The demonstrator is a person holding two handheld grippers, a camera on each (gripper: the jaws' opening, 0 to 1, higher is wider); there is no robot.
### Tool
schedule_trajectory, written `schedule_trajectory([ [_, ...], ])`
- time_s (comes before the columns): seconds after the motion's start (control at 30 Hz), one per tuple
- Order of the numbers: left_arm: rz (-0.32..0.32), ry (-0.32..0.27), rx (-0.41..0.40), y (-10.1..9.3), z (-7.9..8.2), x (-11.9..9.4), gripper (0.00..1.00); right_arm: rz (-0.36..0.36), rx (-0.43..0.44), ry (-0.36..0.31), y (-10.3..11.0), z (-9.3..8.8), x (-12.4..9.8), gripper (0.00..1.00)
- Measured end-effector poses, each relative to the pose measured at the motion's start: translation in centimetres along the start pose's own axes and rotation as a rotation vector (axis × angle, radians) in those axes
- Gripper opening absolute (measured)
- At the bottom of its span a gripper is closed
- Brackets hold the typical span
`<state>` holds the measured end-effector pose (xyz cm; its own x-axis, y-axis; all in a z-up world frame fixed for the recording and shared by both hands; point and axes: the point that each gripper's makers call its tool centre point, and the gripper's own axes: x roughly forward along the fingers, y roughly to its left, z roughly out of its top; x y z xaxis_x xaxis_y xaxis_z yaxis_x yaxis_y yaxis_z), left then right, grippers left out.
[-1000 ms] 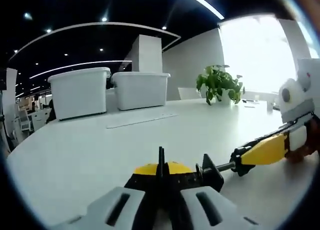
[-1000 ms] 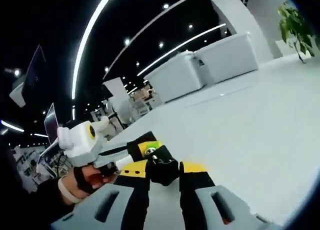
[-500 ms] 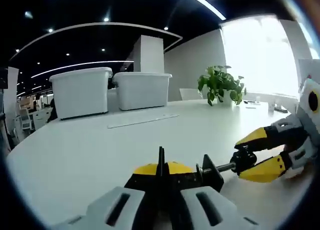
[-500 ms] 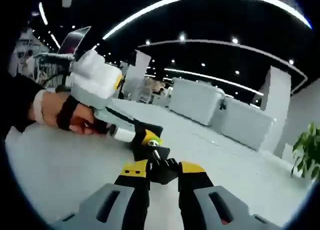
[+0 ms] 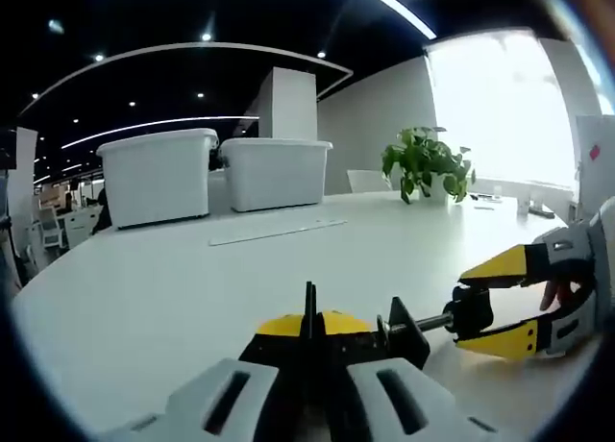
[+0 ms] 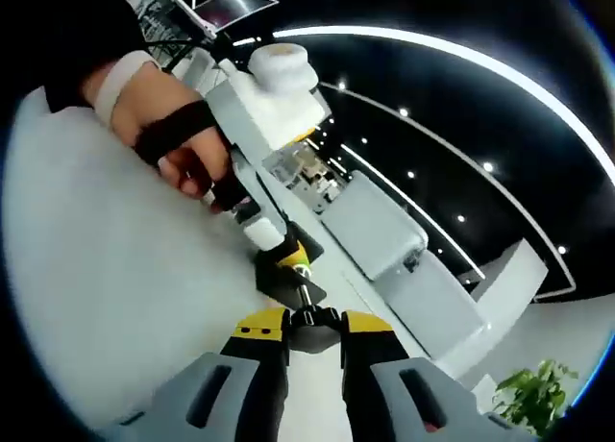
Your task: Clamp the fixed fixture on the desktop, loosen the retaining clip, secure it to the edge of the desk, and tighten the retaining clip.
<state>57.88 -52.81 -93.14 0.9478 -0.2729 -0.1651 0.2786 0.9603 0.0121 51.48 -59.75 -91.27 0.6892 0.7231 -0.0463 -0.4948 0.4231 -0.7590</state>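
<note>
Your left gripper [image 5: 309, 380] is closed tight on the clamp [image 5: 332, 338], a black and yellow piece lying low on the white desk [image 5: 173, 288]; its jaws meet around the thin upright black part, no gap showing. The clamp's screw rod runs off to the right and ends in a black knob [image 5: 471, 312].

Your right gripper [image 5: 509, 303] comes in from the right of the left gripper view, yellow-tipped jaws spread above and below that knob. In the right gripper view the same jaws [image 6: 306, 329] sit either side of the knob [image 6: 309, 319], close against it, though you cannot tell for sure whether they are actually pinching it. Beyond the knob the rod leads to the clamp body [image 6: 288, 274], and there your left hand [image 6: 168, 139] holds the white left gripper body [image 6: 264, 115] down at the desk [image 6: 86, 298].

Behind, on the desk: two white bins [image 5: 159, 176] side by side, a flat ruler-like strip [image 5: 274, 233] in front of them, and a potted plant [image 5: 426, 161] well to the right near the bright window.
</note>
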Motion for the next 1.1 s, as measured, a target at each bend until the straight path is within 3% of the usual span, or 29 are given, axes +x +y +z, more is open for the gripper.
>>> schedule_trajectory([
  [0.07,0.001,0.0,0.002,0.0,0.0,0.0,0.04,0.022,0.042,-0.003,0.0,0.1,-0.1,0.2],
  [0.1,0.001,0.0,0.001,0.0,0.0,0.0,0.04,0.028,0.126,-0.007,-0.2,0.3,-0.2,0.2],
  [0.17,-0.001,0.0,-0.001,0.0,0.0,0.0,0.04,0.02,0.423,-0.02,-1.1,1.0,-0.5,0.23],
  [0.23,-0.001,-0.001,0.002,0.0,0.0,-0.1,0.04,0.037,0.664,-0.024,-2.1,1.1,-0.8,0.32],
  [0.3,0.0,-0.002,0.007,-0.1,0.0,-0.1,0.04,0.062,0.841,0.004,-2.5,0.4,-0.8,0.42],
  [0.33,0.0,-0.002,0.006,-0.1,0.0,-0.1,0.04,0.08,0.901,0.016,-2.3,0.1,-0.7,0.43],
  [0.37,-0.001,-0.001,0.003,-0.1,0.1,-0.1,0.04,0.091,1.028,0.037,-2.2,-0.5,-0.7,0.43],
  [0.43,-0.002,-0.002,0.003,-0.1,0.1,-0.1,0.04,0.085,1.142,0.089,-2.2,-2.3,-0.4,0.42],
  [0.5,-0.002,-0.002,0.003,-0.1,0.1,-0.1,0.04,0.028,1.171,0.187,-2.2,-4.2,-0.5,0.33],
  [0.53,-0.003,-0.003,-0.003,-0.2,0.1,-0.1,0.04,0.057,1.169,0.145,-2.2,-3.4,-0.5,0.31],
  [0.67,-0.005,-0.003,0.001,-0.2,0.1,0.0,0.04,0.094,1.169,0.14,-1.3,-2.9,0.0,0.29],
  [0.77,-0.004,-0.003,0.005,-0.2,0.1,0.0,0.04,0.117,1.256,0.169,-0.7,-3.3,0.2,0.29],
  [0.93,-0.003,-0.003,0.002,-0.2,0.0,0.1,0.04,0.135,1.331,0.163,-0.7,-3.0,0.6,0.21],
  [1.03,-0.004,-0.005,0.002,-0.2,0.1,0.1,0.04,0.138,1.322,0.165,-0.6,-2.9,0.7,0.21],
  [1.1,-0.004,-0.005,0.004,-0.2,0.1,0.0,0.04,0.134,1.204,0.141,-0.9,-2.6,0.9,0.19],
])
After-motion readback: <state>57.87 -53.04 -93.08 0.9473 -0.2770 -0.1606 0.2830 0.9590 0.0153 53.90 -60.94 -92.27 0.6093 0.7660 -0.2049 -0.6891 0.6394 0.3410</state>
